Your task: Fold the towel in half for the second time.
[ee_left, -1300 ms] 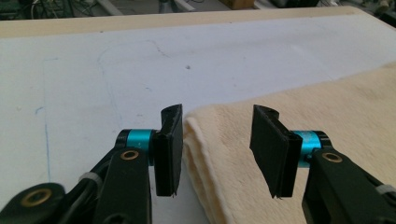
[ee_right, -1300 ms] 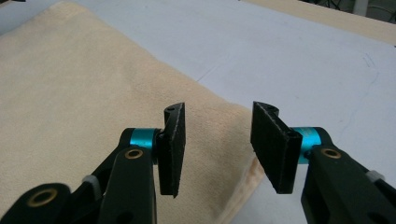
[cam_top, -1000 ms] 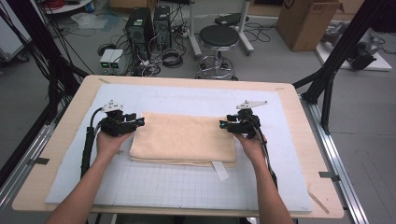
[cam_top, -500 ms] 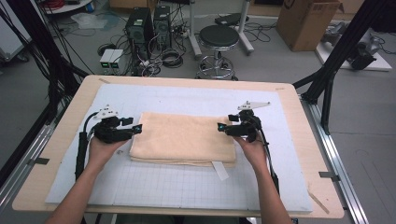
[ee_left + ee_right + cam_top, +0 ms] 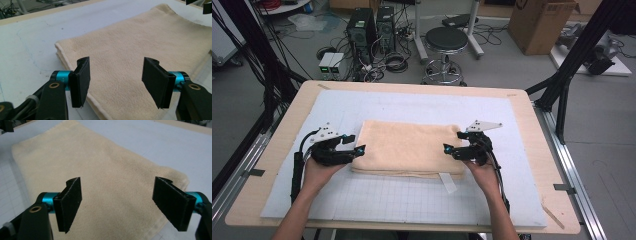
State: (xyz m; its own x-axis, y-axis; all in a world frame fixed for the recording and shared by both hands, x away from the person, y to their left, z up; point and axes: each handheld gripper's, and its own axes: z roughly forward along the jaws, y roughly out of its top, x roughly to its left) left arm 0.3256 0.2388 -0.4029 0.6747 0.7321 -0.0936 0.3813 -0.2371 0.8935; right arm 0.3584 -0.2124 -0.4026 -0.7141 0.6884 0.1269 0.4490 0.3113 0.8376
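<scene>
Cream towel (image 5: 409, 147), pale grey gridded mat (image 5: 412, 200), black gripper jaws, teal collars

One folded towel (image 5: 409, 148), one white mat (image 5: 422, 200), two claws, one stool (image 5: 447, 40), one cardboard box (image 5: 539, 25).

The high view looks forward and down from above the person's side onto the wooden table (image 5: 272, 165). Each gripper view sits low and very near, facing inward from opposite ends. All three share the folded cream terry towel (image 5: 409, 147) (image 5: 140, 47) (image 5: 100, 170).
</scene>
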